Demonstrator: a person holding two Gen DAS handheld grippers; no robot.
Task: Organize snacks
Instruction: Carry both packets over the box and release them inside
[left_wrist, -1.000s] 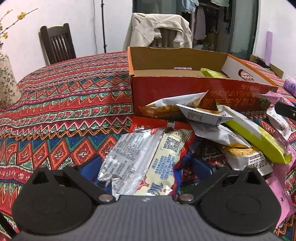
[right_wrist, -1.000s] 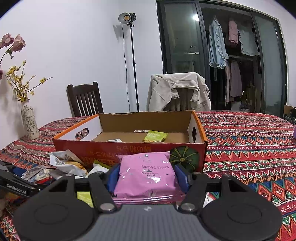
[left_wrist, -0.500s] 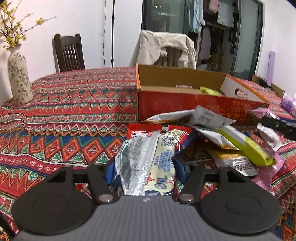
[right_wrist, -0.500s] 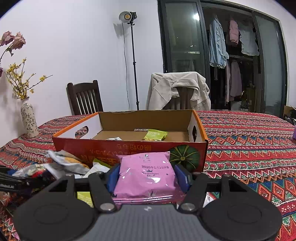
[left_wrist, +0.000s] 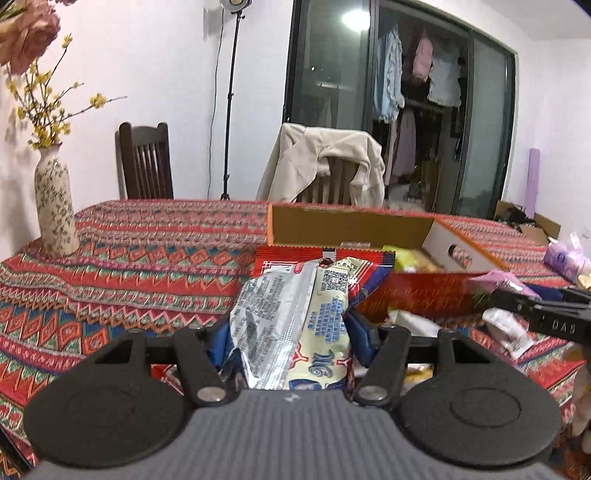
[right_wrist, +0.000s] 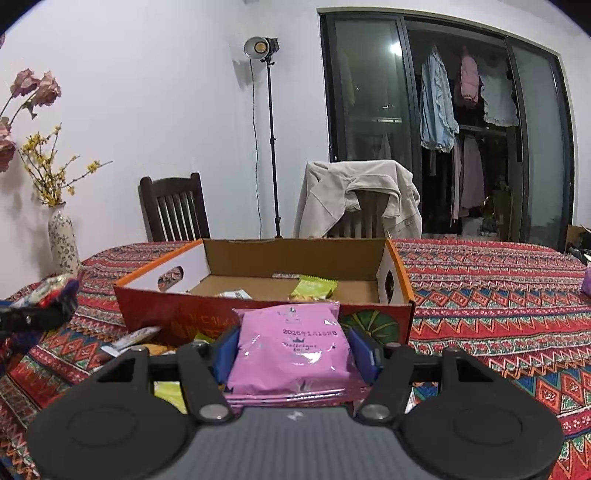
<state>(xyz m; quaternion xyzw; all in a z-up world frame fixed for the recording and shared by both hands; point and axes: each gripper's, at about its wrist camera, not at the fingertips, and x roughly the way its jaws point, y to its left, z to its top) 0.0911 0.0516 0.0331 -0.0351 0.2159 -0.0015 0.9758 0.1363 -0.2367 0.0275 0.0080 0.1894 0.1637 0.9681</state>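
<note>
The cardboard box (right_wrist: 258, 291) is sitting open-topped on the patterned tablecloth (right_wrist: 480, 295), toward the table's far edge, with its long axis running left to right across the right wrist view and its red front wall facing the grippers. A green packet (right_wrist: 313, 288) and a small pale packet (right_wrist: 233, 294) are already lying on its floor.

The pink snack bag (right_wrist: 291, 350) is sitting clamped between the blue pads of the right gripper (right_wrist: 293, 354), its long axis pointing forward along the fingers and squarely at the middle of the box's front wall. The box is lying straight ahead of this gripper and just beyond it.

The left gripper (left_wrist: 288, 339) is closing its pads on a silver-and-cream wrapper (left_wrist: 291, 317), which is standing up along the fingers. From this side the box (left_wrist: 351, 225) is lying ahead and off to the right, its near left corner closest. Loose packets (left_wrist: 406, 317) are lying on the cloth against the front wall.

Judging from this, the right gripper is nearer and better lined up, so a lift over the front wall looks like the move at hand.
</note>
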